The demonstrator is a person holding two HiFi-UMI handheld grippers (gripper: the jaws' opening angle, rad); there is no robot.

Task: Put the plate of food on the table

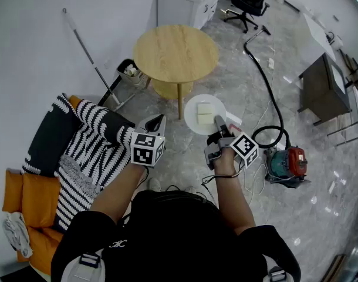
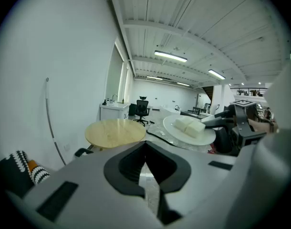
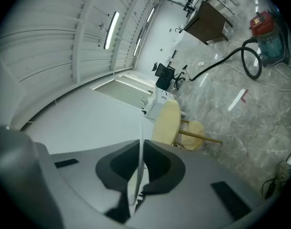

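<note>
Here's the round white plate (image 1: 192, 107), carried in the air just short of the round light-wood table (image 1: 176, 53), on the person's side of it and not yet over the top. Two pale rectangular blocks of food (image 1: 206, 114) sit side by side in the middle of the plate.

The right gripper (image 1: 220, 125) pinches the rim on the side farthest from the table, and its own view shows that thin white edge clamped between the pads. The left gripper (image 1: 157, 122) hangs beside the plate, also short of the table, with its jaws pressed together on nothing.

The plate looks stiff and glossy, probably ceramic, so that smooth rim is likely slippery under the pads. Held by one edge, its weight levers against the grip, and any sag would probably send those loose blocks sliding.

It's breakable too, with grey stone floor (image 1: 237, 81) beneath. The rim is the only real handle, so a deep, firm bite suits it. From the left gripper view the plate rides about level.
</note>
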